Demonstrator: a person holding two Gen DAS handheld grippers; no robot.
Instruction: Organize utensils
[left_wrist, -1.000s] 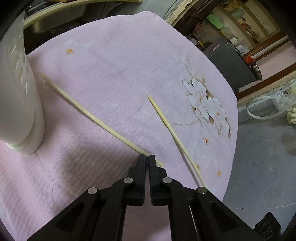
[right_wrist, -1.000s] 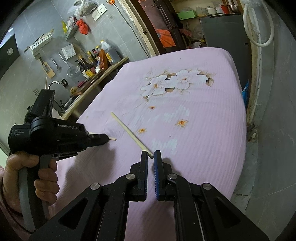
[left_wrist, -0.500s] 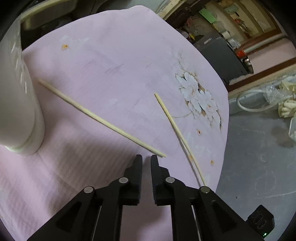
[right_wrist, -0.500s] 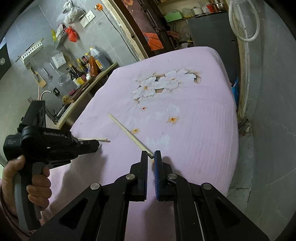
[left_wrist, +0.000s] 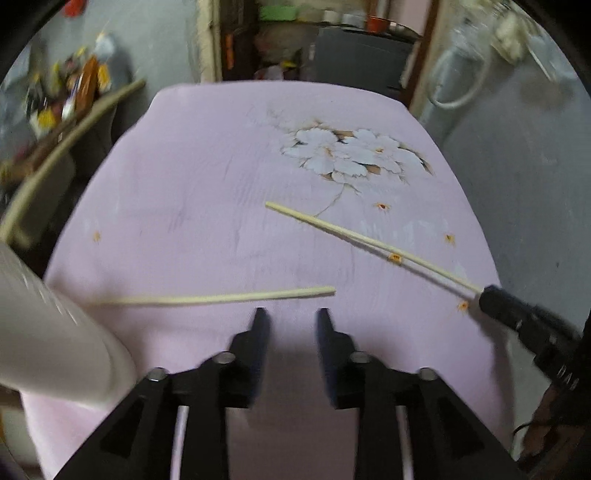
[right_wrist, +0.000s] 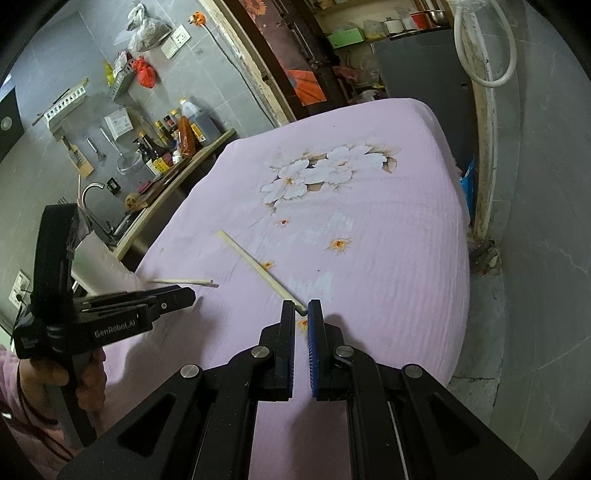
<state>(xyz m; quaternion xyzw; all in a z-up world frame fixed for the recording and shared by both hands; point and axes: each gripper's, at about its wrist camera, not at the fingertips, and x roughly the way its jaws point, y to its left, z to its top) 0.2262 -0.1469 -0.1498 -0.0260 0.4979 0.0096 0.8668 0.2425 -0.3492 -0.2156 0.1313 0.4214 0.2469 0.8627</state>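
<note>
Showing white holder (left_wrist: 55, 343) | left view; sink tap (right_wrist: 90, 192) | right view

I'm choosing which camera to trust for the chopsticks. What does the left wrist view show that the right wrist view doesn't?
Only the left wrist view shows the left gripper from behind, its jaws just opened with nothing between them. Only the right wrist view shows the hand holding that gripper and the sink faucet. Both show the near chopstick, the far chopstick at the shut right gripper, the white holder and the pink cloth.
</note>
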